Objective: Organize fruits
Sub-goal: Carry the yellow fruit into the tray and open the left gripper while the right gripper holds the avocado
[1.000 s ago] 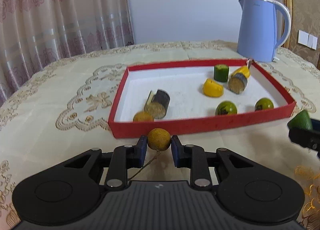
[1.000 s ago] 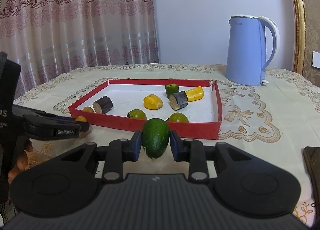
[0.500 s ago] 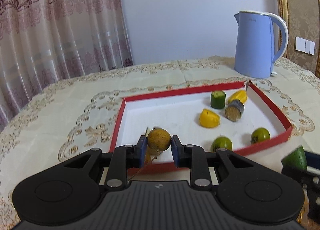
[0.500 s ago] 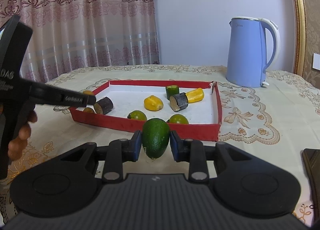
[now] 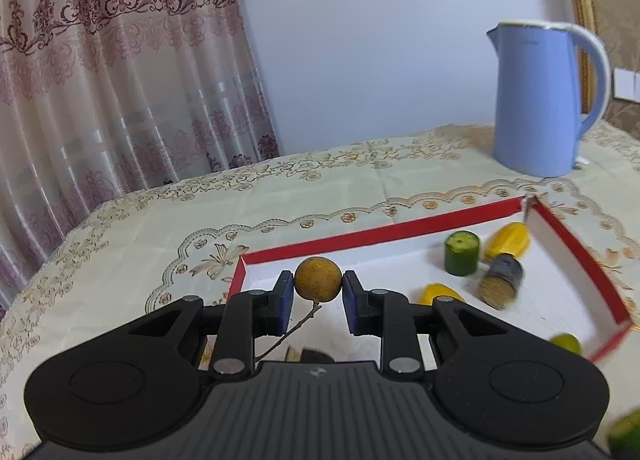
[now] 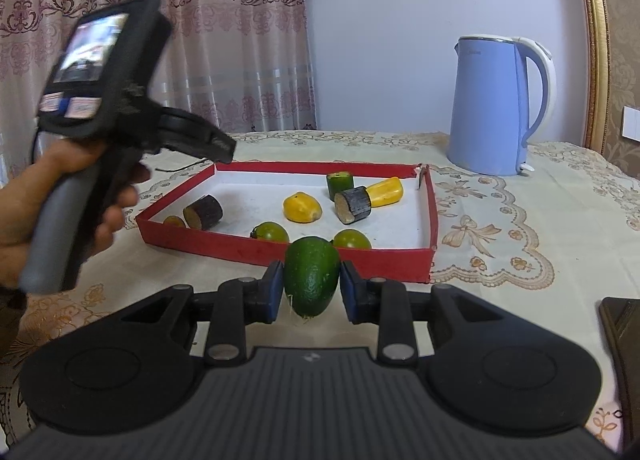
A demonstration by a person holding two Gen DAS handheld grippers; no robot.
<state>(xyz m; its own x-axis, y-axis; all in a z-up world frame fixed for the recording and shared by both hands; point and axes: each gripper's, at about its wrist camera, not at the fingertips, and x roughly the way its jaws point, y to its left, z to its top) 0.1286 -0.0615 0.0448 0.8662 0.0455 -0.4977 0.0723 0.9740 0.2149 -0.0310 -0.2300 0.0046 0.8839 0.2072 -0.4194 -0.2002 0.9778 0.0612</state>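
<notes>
My left gripper [image 5: 318,290] is shut on a small round brown-yellow fruit [image 5: 318,279] with a thin stem, held above the near left part of the red tray [image 5: 380,234]. My right gripper [image 6: 311,287] is shut on a green avocado [image 6: 311,274], in front of the red tray [image 6: 248,248] outside its near wall. The tray holds yellow pieces [image 6: 302,207], green round fruits [image 6: 272,231], a green cylinder [image 6: 340,185] and dark sugarcane chunks [image 6: 354,205]. The left gripper body [image 6: 120,100] shows at the left in the right wrist view, raised over the tray's left corner.
A blue electric kettle [image 6: 496,108] stands behind the tray on the right. An embroidered tablecloth [image 5: 160,228] covers the table. Curtains hang behind on the left. A dark object [image 6: 622,328] lies at the right table edge.
My left gripper has risen and moved forward over the tray with the round fruit. My right gripper holds the avocado almost still.
</notes>
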